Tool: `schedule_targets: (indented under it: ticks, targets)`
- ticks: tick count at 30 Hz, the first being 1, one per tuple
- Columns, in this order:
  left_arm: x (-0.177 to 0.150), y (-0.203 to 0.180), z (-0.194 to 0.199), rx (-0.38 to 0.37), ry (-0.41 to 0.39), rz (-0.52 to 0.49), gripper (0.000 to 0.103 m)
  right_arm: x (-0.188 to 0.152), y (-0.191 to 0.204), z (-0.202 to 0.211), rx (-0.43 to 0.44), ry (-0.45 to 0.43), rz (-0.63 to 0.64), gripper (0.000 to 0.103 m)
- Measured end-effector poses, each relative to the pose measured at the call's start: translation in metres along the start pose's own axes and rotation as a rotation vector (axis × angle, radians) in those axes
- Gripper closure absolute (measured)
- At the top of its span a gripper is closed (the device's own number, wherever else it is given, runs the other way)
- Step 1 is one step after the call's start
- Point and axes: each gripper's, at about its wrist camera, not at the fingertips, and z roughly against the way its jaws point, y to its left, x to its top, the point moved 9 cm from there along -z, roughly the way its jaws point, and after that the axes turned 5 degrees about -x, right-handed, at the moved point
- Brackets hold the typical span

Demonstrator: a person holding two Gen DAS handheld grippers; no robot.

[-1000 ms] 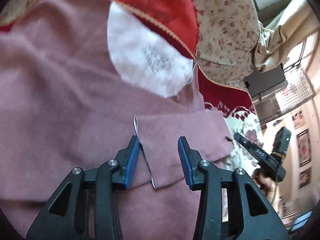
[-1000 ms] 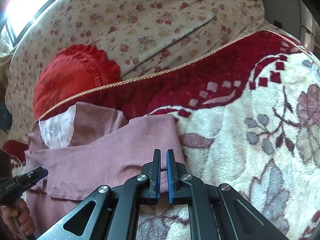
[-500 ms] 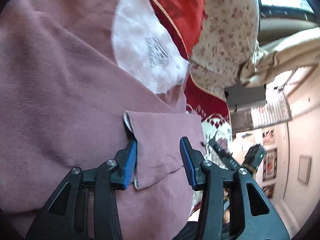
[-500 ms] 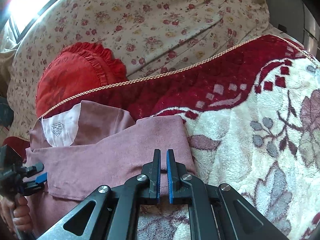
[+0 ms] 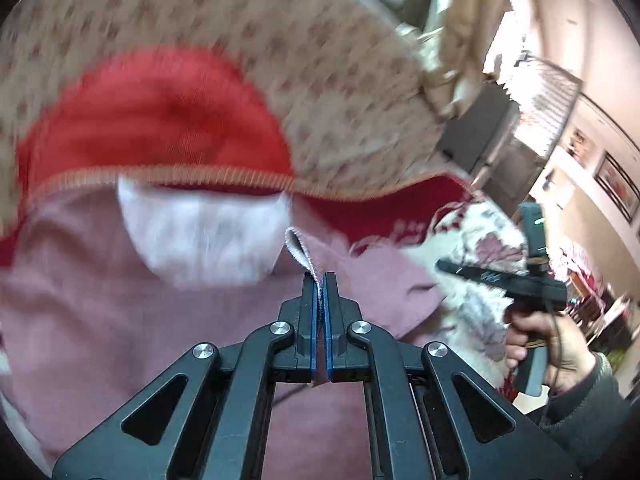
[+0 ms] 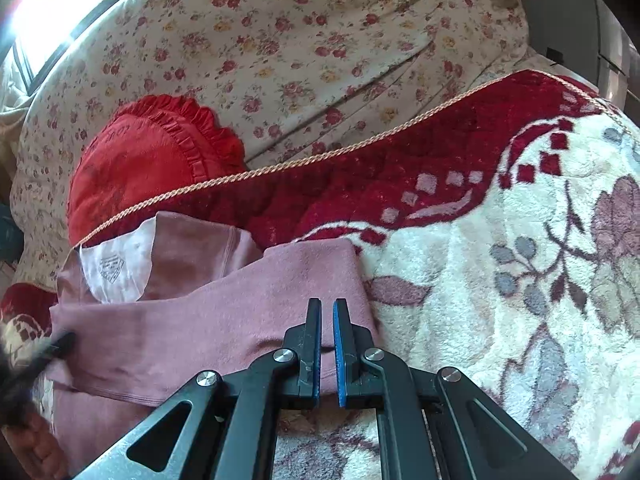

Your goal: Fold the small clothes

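A dusty pink garment [image 5: 140,320] with a white inner neck patch [image 5: 200,236] lies on a red and cream floral blanket [image 6: 500,300]. My left gripper [image 5: 319,280] is shut on the cuff edge of its folded sleeve [image 5: 304,252], which stands up between the pads. In the right wrist view the garment [image 6: 208,320] lies left of centre. My right gripper [image 6: 327,308] hovers over its right part with the jaws nearly together and nothing seen between them. The right gripper also shows in the left wrist view [image 5: 500,280], held by a hand.
A red frilled cushion [image 6: 148,160] and a floral-print sofa back [image 6: 300,40] lie behind the garment. A gold cord [image 6: 320,156] edges the blanket. The blurred left gripper [image 6: 36,356] shows at the left edge. Room furniture and framed pictures [image 5: 616,184] are at the right.
My left gripper has closed on the sleeve cuff and swung, blurring its view. The right gripper has stayed shut and shifted slightly over the garment.
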Motion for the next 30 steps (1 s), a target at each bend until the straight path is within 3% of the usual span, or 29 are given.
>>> schedule_targets:
  ticks: [3,6,10,18,24,28,30]
  targets:
    - [0.012,0.018,0.008,0.043,-0.021,0.022,0.102,0.005,-0.010,0.005,-0.010,-0.025,-0.036,0.098]
    - [0.018,0.047,0.022,0.069,-0.022,0.106,0.102,0.008,-0.013,0.005,0.000,-0.029,-0.053,0.098]
    - [0.013,0.069,0.051,0.137,-0.023,0.141,0.102,0.008,-0.002,0.000,0.052,-0.017,-0.037,0.098]
    - [0.002,0.131,0.078,0.314,0.015,0.239,0.102,-0.016,0.049,-0.021,0.096,0.060,0.261,0.098]
    - [-0.019,0.162,0.074,0.407,0.096,0.304,0.102,-0.014,0.061,-0.008,0.142,0.006,0.303,0.098]
    - [-0.017,0.163,0.079,0.437,0.078,0.298,0.102,-0.013,0.078,0.001,0.189,-0.030,0.345,0.097]
    - [-0.016,0.166,0.086,0.447,0.060,0.313,0.102,-0.018,0.084,-0.004,0.172,-0.011,0.380,0.097]
